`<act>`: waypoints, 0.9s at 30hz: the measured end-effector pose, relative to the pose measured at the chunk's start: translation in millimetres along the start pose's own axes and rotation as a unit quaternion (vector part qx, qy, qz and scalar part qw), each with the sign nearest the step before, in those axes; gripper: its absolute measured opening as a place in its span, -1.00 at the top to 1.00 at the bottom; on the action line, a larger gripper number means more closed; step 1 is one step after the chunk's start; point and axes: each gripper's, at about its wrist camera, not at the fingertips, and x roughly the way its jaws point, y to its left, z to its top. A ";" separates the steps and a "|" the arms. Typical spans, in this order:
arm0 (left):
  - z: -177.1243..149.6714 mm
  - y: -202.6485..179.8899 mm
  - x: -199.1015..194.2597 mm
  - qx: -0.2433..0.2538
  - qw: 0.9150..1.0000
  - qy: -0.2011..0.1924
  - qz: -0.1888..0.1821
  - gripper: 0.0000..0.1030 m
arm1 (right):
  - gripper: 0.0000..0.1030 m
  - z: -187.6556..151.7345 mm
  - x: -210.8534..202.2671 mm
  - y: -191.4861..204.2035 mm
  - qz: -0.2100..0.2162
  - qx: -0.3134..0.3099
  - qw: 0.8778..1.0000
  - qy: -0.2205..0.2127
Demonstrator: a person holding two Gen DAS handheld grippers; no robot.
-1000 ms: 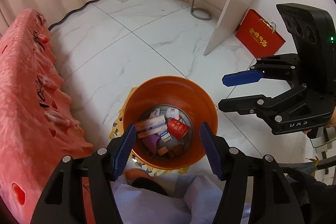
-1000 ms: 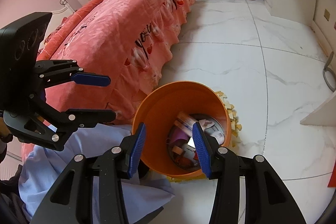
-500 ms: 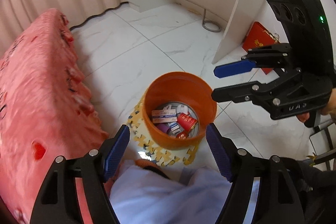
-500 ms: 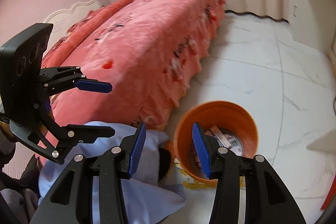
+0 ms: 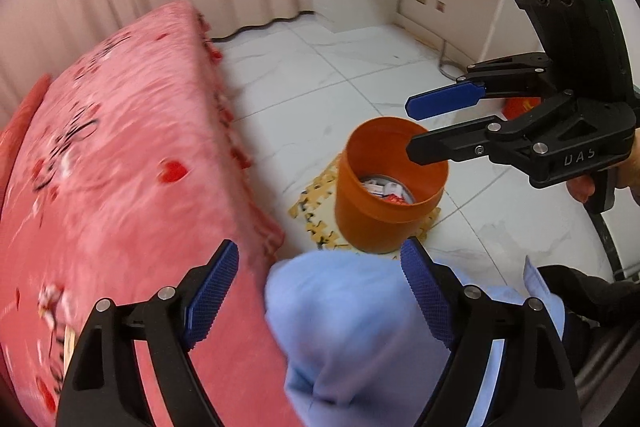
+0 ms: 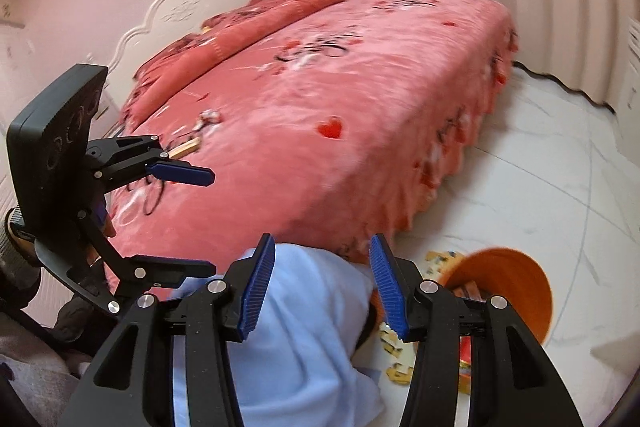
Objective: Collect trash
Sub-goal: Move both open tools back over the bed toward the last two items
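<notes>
L jaws: L gripper [image 5: 320, 287] wide open, just been opening further; nothing gripped, only the blue knee [image 5: 360, 327] shows behind the gap.
R jaws: R gripper [image 6: 322, 283] part open, empty; same knee behind the gap. Seen side-on from L cam, nothing betw pads.
Bin: orange bin [image 5: 390, 187] on floor just beside bed corner, upright, on a puzzle mat [image 5: 316, 203]. Trash inside = small boxes/packets, covers the bottom, well below rim.
Left to collect: a small wooden stick-like item [image 6: 186, 149] on bed [image 6: 320, 99] near L gripper tip, poss trash; a crumpled white bit [image 6: 206, 117] close by, too blurred to ID.
Step (guess): both grippers empty and aimed away from bin, so prob going for next item on bed.
Risk 1: frames blurred, so a fast approach may overshoot the stick and pads dig into soft blanket, grabbing fabric instead.
Risk 2: thin flat item on plush cover; jaws could close over it and miss, or push it deeper into pile.
Risk 3: the two grippers are near each other, could clash if both go for the same spot.
Risk 4: bin close to knee; leg shift could tip it.
</notes>
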 end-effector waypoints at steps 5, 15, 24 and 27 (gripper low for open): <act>-26.6 24.4 -19.6 -0.030 0.999 -0.002 0.022 -0.61 | -0.05 21.2 15.7 47.0 0.026 -0.043 0.999 0.000; -94.2 79.7 -63.8 -0.117 0.990 0.004 0.078 -0.63 | -0.21 59.5 72.6 142.4 0.088 -0.126 0.988 0.026; -148.5 134.1 -82.8 -0.184 0.977 0.014 0.106 -0.70 | -0.21 87.5 131.0 210.3 0.128 -0.178 0.974 0.052; -159.0 154.8 -82.1 -0.199 0.974 0.018 0.111 -0.70 | -0.21 95.1 151.1 223.2 0.137 -0.187 0.971 0.062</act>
